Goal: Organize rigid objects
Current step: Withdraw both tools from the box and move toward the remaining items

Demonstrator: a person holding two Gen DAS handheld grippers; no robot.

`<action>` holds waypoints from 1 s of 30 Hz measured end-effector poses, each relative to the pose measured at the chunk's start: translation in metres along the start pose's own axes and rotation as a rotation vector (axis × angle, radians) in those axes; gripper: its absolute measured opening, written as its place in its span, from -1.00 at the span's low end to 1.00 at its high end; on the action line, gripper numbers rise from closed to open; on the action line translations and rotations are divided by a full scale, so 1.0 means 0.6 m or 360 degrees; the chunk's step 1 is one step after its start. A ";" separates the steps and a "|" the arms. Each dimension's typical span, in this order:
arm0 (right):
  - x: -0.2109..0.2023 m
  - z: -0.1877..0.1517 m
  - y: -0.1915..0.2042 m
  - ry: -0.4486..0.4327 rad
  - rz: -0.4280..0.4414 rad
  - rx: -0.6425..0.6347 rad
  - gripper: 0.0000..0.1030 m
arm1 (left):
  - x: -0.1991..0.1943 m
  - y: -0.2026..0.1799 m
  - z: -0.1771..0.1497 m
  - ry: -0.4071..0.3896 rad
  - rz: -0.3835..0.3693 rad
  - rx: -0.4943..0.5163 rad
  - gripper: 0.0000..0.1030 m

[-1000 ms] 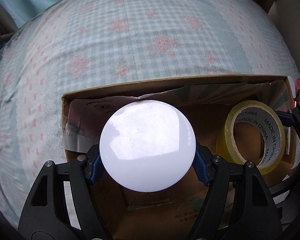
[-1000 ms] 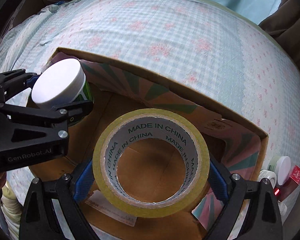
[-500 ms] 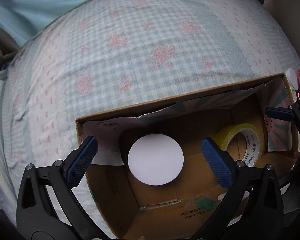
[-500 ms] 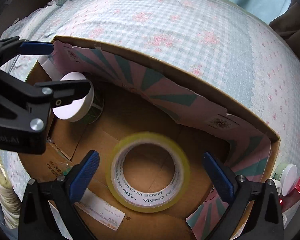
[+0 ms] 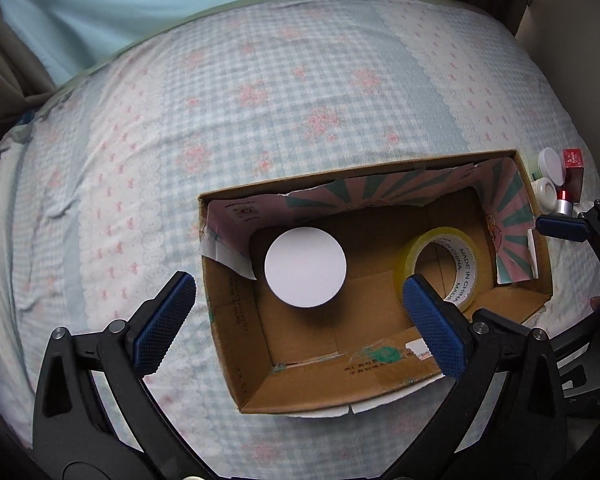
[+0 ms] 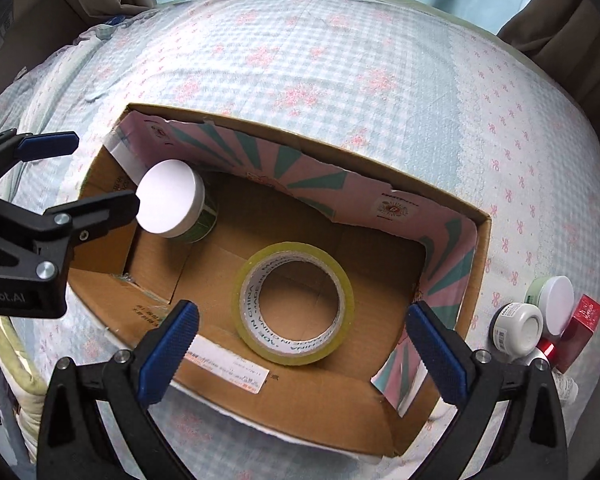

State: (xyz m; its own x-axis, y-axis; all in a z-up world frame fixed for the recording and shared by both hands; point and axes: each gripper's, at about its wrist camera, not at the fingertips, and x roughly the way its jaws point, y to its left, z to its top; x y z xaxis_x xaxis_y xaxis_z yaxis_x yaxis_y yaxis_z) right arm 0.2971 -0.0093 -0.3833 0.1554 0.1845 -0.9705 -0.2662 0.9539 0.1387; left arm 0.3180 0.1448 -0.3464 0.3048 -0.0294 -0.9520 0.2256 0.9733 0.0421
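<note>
Both hand-held grippers hang above the cardboard box (image 6: 482,248) with nothing in them. Left gripper (image 5: 296,326): jaws spread wide, blue pads well apart, one over the bedspread (image 5: 260,80) beside the box's left wall, the other over its floor. Right gripper (image 6: 300,354): likewise spread, pads flanking the near edge of the box.

Contents of the box: a white-lidded jar (image 6: 172,199) stands upright in the far left corner, close against the patterned inner lining; a roll of yellow tape (image 6: 294,304) lies flat on the floor towards the middle, apart from the jar. Neither is touched by a gripper. Standing the jar in the corner and laying the roll on its face looks deliberate: both are settled so they cannot roll, and floor space remains.

Outside, just beside the box's right wall, several small items wait on the bedspread: a green jar with a white lid (image 6: 554,299), a small white container (image 6: 518,326) and a red carton (image 6: 584,326). In my judgement the task is part done; these remain to be boxed, and the right gripper is nearest them.
</note>
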 end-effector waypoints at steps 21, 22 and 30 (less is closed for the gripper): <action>-0.273 -0.185 -0.045 -0.0305 -0.0119 0.0279 1.00 | -0.292 -0.130 -0.119 -0.0432 -0.0105 -0.0044 1.00; -0.283 -0.194 -0.058 -0.0319 -0.0131 0.0288 1.00 | -0.300 -0.148 -0.119 -0.0446 -0.0114 -0.0026 1.00; -0.313 -0.252 -0.213 -0.0405 -0.0166 0.0247 1.00 | -0.306 -0.327 -0.099 -0.0506 -0.0044 0.0044 1.00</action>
State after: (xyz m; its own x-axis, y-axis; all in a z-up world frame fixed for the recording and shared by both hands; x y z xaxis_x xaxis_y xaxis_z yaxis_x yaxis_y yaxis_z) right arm 0.1578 -0.2015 -0.2484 0.4125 0.1187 -0.9032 -0.0910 0.9919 0.0888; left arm 0.1628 -0.0270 -0.1978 0.5712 -0.1300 -0.8104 0.2618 0.9647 0.0298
